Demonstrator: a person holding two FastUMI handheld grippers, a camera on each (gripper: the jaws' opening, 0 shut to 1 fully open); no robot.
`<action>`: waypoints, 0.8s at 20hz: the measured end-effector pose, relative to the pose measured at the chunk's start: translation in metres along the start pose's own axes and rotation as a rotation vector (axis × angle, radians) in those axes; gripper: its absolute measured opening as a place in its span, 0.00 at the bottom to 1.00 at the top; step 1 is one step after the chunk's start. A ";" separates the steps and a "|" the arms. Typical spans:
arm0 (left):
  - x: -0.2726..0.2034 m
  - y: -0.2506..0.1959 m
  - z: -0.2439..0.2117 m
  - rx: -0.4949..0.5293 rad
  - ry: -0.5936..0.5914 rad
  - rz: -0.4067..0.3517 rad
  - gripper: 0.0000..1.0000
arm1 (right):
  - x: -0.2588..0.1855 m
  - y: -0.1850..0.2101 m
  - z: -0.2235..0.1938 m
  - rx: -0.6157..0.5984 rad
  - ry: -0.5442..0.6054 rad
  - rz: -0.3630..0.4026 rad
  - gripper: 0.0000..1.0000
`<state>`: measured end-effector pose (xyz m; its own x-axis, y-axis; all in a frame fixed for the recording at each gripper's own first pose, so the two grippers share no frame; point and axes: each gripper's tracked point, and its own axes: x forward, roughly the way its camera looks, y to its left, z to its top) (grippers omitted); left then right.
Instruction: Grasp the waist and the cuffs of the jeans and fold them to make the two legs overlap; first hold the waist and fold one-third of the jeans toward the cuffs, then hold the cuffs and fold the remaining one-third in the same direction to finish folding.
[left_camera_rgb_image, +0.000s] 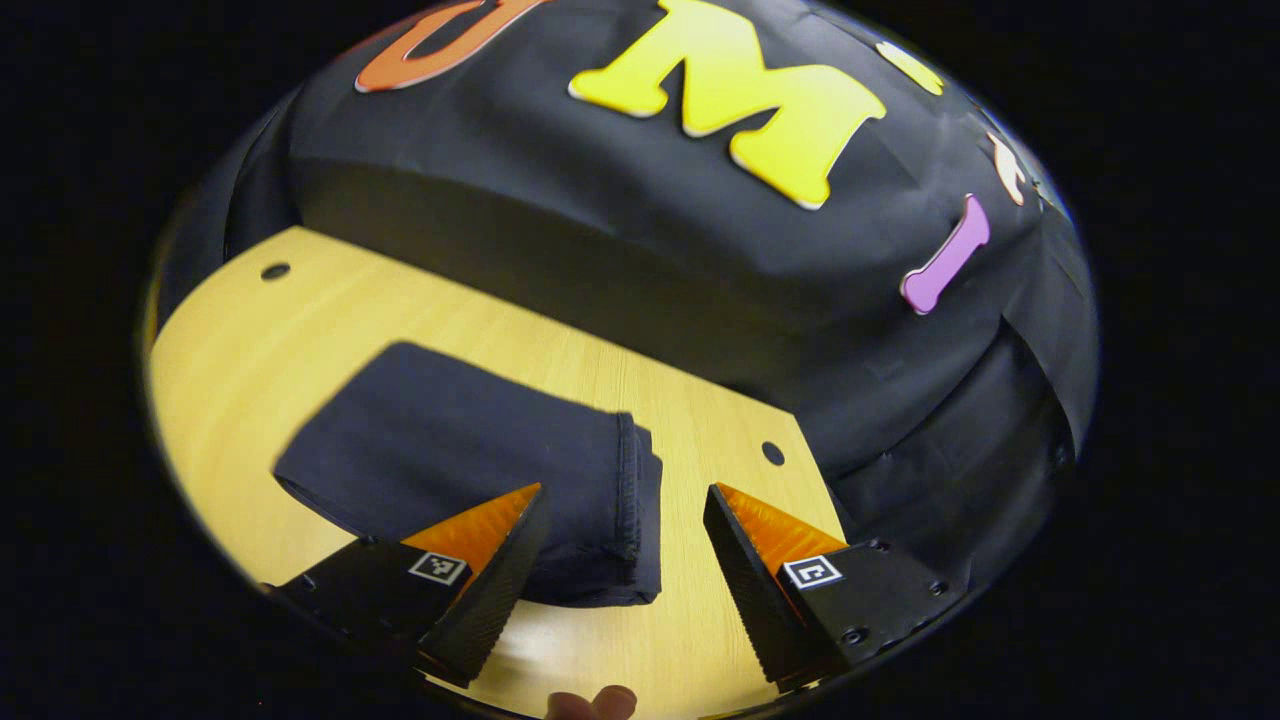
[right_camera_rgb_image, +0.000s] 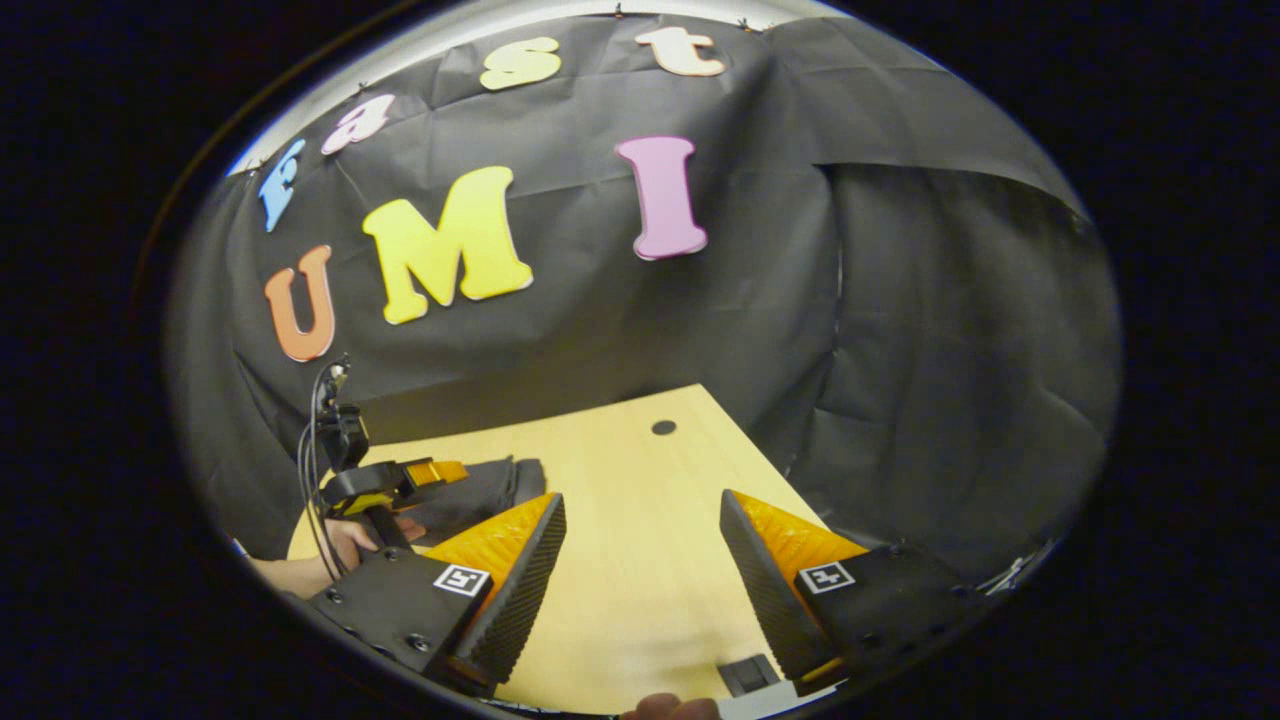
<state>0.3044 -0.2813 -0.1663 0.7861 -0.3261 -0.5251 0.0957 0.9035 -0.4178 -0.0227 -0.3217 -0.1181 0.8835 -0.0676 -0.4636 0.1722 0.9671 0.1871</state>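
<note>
Fingertips (left_camera_rgb_image: 592, 703) of the person peek in at the very bottom edge of the left gripper view, just under the left hand-held gripper (left_camera_rgb_image: 625, 520). Its two fingers stand well apart and grip nothing; they hang above the worktop (left_camera_rgb_image: 250, 350), a pale wood surface with small round holes (left_camera_rgb_image: 274, 271) near its corners. At lower left of that view lie the jeans (left_camera_rgb_image: 470, 470), dark and folded into a compact rectangular bundle, flat on the worktop. The left finger overlaps the bundle's near edge in the picture, though I cannot tell whether it touches the cloth. The stitched, stacked edges of the fold face right, between the two fingers. Behind the worktop hangs the black cloth wall (left_camera_rgb_image: 650, 250).

At lower left of the right gripper view, a hand (right_camera_rgb_image: 345, 545) holds the other gripper by its handle, cables (right_camera_rgb_image: 312, 440) looping up from it, with the jeans (right_camera_rgb_image: 480, 490) lying just beside it on the worktop (right_camera_rgb_image: 640, 520). Toward the bottom centre, the right hand-held gripper (right_camera_rgb_image: 640, 525) has its fingers spread wide, nothing between them but bare wood. One round hole (right_camera_rgb_image: 663, 427) sits near the worktop's far corner.
</note>
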 end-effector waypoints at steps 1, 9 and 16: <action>-0.018 0.004 0.022 0.048 -0.057 0.004 0.99 | 0.006 0.015 0.007 -0.016 -0.024 0.025 0.96; -0.201 0.004 0.178 0.276 -0.471 0.058 0.98 | 0.006 0.153 0.066 -0.131 -0.195 0.213 0.93; -0.272 0.029 0.177 0.342 -0.550 0.164 0.98 | -0.033 0.211 0.079 -0.195 -0.387 0.175 0.93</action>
<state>0.2010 -0.1169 0.0954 0.9952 -0.0699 -0.0691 0.0659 0.9961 -0.0583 0.0186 -0.1352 0.0055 0.9959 0.0496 -0.0754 -0.0459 0.9977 0.0498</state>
